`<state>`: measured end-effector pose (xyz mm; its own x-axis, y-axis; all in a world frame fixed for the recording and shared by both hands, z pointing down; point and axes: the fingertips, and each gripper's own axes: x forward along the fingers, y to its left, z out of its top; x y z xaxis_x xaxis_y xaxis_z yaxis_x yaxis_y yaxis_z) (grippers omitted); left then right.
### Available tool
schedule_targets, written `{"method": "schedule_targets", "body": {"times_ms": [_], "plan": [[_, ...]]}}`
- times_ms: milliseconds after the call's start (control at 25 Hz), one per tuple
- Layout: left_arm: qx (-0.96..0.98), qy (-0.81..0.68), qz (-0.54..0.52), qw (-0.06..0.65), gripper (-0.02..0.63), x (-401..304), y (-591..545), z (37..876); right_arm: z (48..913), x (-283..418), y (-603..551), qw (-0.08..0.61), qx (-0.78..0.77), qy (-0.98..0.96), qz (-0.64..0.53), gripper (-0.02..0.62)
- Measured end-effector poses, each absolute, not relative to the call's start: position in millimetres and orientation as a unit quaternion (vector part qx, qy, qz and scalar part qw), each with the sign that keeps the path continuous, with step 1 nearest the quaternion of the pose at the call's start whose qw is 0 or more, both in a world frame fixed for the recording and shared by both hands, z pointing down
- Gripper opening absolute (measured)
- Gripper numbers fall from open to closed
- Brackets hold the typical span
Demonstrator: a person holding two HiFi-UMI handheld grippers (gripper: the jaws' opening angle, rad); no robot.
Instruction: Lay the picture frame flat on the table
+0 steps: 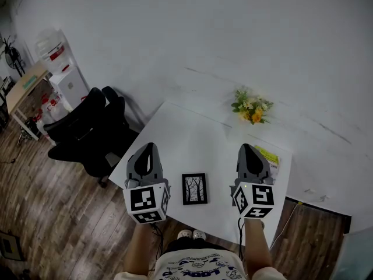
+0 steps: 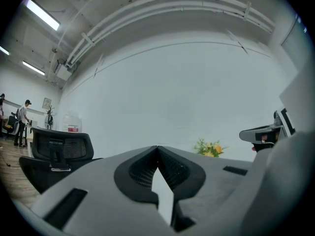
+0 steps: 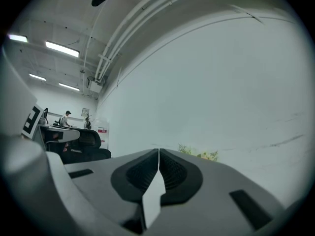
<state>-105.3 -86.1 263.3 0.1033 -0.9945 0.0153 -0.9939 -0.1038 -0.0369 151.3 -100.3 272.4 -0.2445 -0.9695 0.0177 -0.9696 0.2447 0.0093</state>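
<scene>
A small black picture frame (image 1: pixel 194 189) with a drawing of bare trees lies face up near the front edge of the white table (image 1: pixel 180 139). It sits between my two grippers, touching neither. My left gripper (image 1: pixel 149 147) hovers above the table's left side, its jaws shut with nothing between them, as the left gripper view (image 2: pixel 157 149) also shows. On the right, my right gripper (image 1: pixel 245 149) hangs level, jaws shut and empty, which the right gripper view (image 3: pixel 158 152) confirms. Neither gripper view shows the frame.
A bunch of yellow and white flowers (image 1: pixel 252 108) stands at the table's far right corner. A yellow-green packet (image 1: pixel 270 155) lies under the right gripper. A black office chair (image 1: pixel 93 130) stands left of the table. Wooden floor surrounds it; people stand far off (image 2: pixel 22 122).
</scene>
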Motion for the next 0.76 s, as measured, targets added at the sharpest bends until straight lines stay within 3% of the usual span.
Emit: {"method": "schedule_targets", "body": {"times_ms": [760], "plan": [[-0.744,0.668,-0.017,0.006,0.023,-107.6,-87.2,263.6,270.8,156.7,-100.9,0.007,0.620,-0.785,0.006,0.032]]}}
